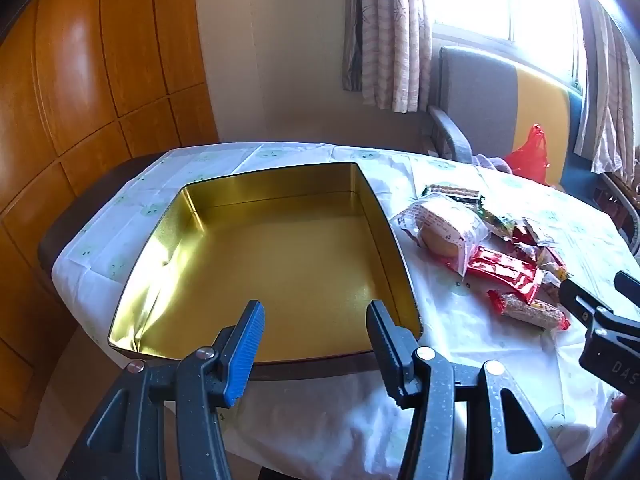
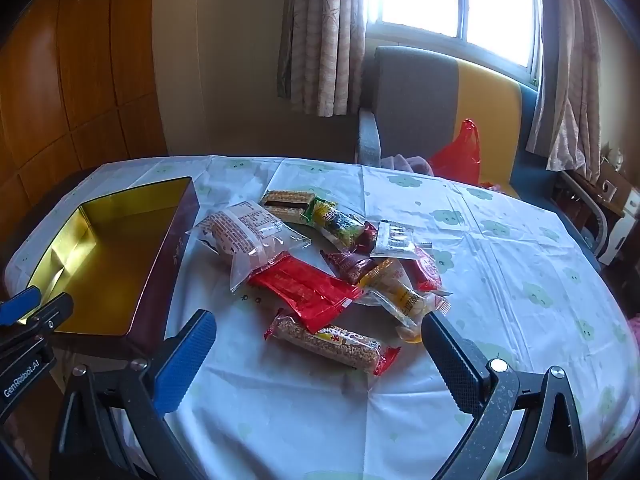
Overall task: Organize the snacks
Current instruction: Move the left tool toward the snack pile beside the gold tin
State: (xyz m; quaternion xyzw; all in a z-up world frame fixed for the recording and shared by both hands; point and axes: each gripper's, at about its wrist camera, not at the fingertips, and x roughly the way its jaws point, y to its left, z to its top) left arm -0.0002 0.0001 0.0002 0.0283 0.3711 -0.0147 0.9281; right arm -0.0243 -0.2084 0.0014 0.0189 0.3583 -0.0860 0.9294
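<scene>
An open gold-lined tin (image 1: pixel 288 264) sits empty on the table's left; it also shows in the right wrist view (image 2: pixel 108 264). A pile of wrapped snacks lies to its right: a clear bread bag (image 2: pixel 244 236), a red packet (image 2: pixel 308 290), a grain bar (image 2: pixel 332 342), a wafer pack (image 2: pixel 286 202), a green packet (image 2: pixel 336 220). My left gripper (image 1: pixel 316 312) is open and empty over the tin's near edge. My right gripper (image 2: pixel 320 332) is open and empty, its fingers either side of the grain bar, just short of it.
The table wears a white cloth with green prints (image 2: pixel 500 248). A grey and yellow chair (image 2: pixel 440 108) with a red plastic bag (image 2: pixel 460 152) stands behind it, under a curtained window. Wooden cabinets (image 1: pixel 80 80) line the left wall.
</scene>
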